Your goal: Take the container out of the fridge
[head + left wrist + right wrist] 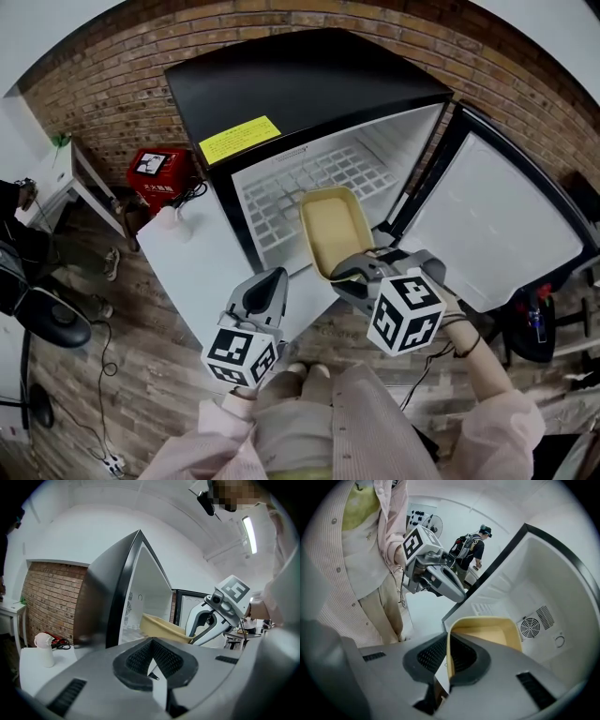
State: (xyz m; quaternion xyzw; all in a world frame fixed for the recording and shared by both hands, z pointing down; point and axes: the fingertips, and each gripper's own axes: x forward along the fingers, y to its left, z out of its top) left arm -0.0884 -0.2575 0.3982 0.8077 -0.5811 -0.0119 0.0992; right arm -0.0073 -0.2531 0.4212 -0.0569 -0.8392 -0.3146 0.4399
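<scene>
Right gripper [446,656]: jaws clamped on the near rim of the yellow container [335,230]. Left gripper [272,281]: jaws together, empty, just beside. The open door [497,216] stands to the right, the white table [202,253] to the left. The container lies at the fridge [309,84] mouth, open side up, its long axis running into the cavity.

The right gripper [354,272] is held forward, jaws clamped on the near rim of the container [333,225], while the left gripper [275,279] is held beside it, jaws together, empty.
</scene>
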